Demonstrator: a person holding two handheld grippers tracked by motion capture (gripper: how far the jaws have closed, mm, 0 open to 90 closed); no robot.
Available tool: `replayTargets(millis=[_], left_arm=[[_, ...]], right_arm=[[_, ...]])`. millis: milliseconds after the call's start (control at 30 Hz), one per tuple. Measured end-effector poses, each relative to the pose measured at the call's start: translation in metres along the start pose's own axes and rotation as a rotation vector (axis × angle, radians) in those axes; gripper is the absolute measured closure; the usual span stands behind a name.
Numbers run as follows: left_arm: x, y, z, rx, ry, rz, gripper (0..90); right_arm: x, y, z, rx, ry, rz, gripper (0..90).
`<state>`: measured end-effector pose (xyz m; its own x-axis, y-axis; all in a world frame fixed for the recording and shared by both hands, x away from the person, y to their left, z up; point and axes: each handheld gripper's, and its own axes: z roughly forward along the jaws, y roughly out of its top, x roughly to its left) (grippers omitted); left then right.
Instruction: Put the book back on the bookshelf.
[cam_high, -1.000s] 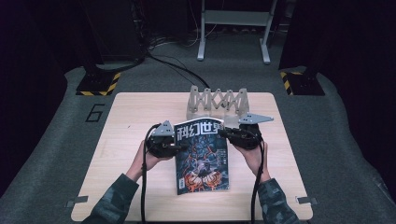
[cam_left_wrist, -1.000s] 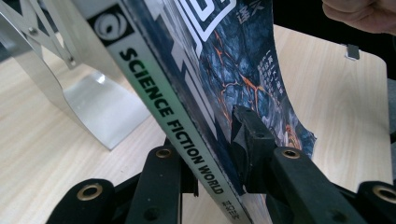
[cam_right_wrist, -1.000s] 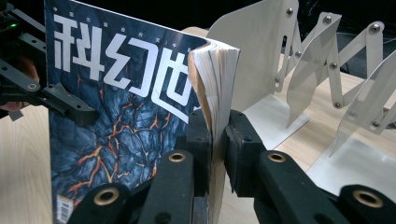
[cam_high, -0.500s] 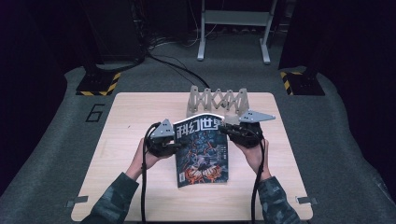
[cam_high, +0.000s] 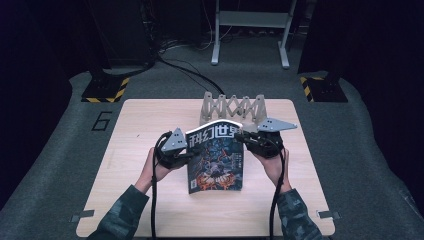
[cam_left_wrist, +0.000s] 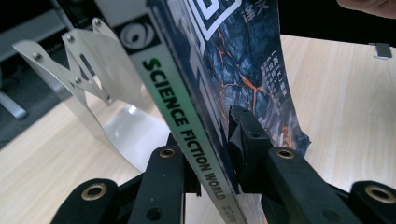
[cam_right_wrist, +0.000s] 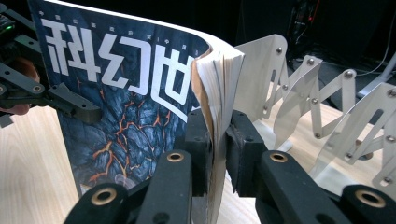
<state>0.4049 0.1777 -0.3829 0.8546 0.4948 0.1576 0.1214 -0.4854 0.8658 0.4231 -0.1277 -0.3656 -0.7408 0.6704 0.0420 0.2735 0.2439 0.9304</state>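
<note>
Held thing: a thick paperback magazine with a dark blue cracked-lava cover and large white title characters (cam_high: 216, 156), lifted off the pale wooden table (cam_high: 150, 210), its top edge raised toward the far side.
Left gripper (cam_high: 187, 154): black two-jaw tool with a grey three-cornered plate, clamped on the magazine's spine side; in the left gripper view the pads press either face next to the white-and-green spine strip reading SCIENCE FICTION WORLD (cam_left_wrist: 187, 126).
Right gripper (cam_high: 243, 136): clamped on the opposite, open-page edge; in the right gripper view the jaws pinch the fanned block of pages (cam_right_wrist: 217, 93).
Long axis: the magazine's long side runs from the person toward the far edge, and the two grips sit across it, one on each long edge, near the upper half.
Target ahead: a silver metal accordion-style rack with crossed, riveted slats (cam_high: 234, 107) stands just beyond the magazine's top edge, near but apart from it.
Nearer hand: the right gripper sits closer to the rack than the left.
Key relation: my reading is that the magazine must go forward, edge-on, to slide between two slats.
Risk: the cover bows between the grips, so the edge may catch a slat.
</note>
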Motion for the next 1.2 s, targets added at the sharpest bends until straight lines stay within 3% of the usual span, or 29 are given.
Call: replayTargets(millis=[233,267,367,500,700,733,867,900,1000,1200], left_arm=[[-0.003,0.002,0.000,-0.008,0.026,0.041,76.9],[-0.004,0.002,-0.001,-0.014,0.047,0.069,77.1],[-0.005,0.003,-0.002,-0.014,0.066,0.096,78.0],[-0.004,0.002,-0.002,-0.020,0.079,0.099,79.5],[0.000,-0.001,-0.004,-0.027,0.042,0.059,77.2],[0.002,0.001,-0.006,-0.040,0.014,0.045,75.6],[0.005,0.004,-0.009,-0.065,-0.025,0.013,68.2],[0.008,0.006,-0.011,-0.075,-0.055,0.001,65.9],[0.009,0.009,-0.013,-0.082,-0.054,-0.006,61.6],[0.013,0.014,-0.014,-0.073,-0.098,-0.038,52.0]], right_arm=[[0.003,0.005,-0.004,-0.027,-0.009,-0.047,79.9],[0.004,0.005,-0.005,-0.030,-0.009,-0.040,80.1],[0.005,0.006,-0.007,-0.040,-0.016,-0.064,80.6],[0.008,0.010,-0.007,-0.054,-0.031,-0.111,80.6],[0.007,0.008,-0.006,-0.054,-0.015,-0.107,79.2],[0.006,0.008,-0.007,-0.053,-0.010,-0.097,78.4],[0.006,0.008,-0.007,-0.049,-0.008,-0.095,77.4],[0.006,0.008,-0.008,-0.043,-0.004,-0.085,76.8],[0.005,0.008,-0.007,-0.047,-0.003,-0.090,76.2],[0.004,0.008,-0.007,-0.049,0.004,-0.084,75.3]])
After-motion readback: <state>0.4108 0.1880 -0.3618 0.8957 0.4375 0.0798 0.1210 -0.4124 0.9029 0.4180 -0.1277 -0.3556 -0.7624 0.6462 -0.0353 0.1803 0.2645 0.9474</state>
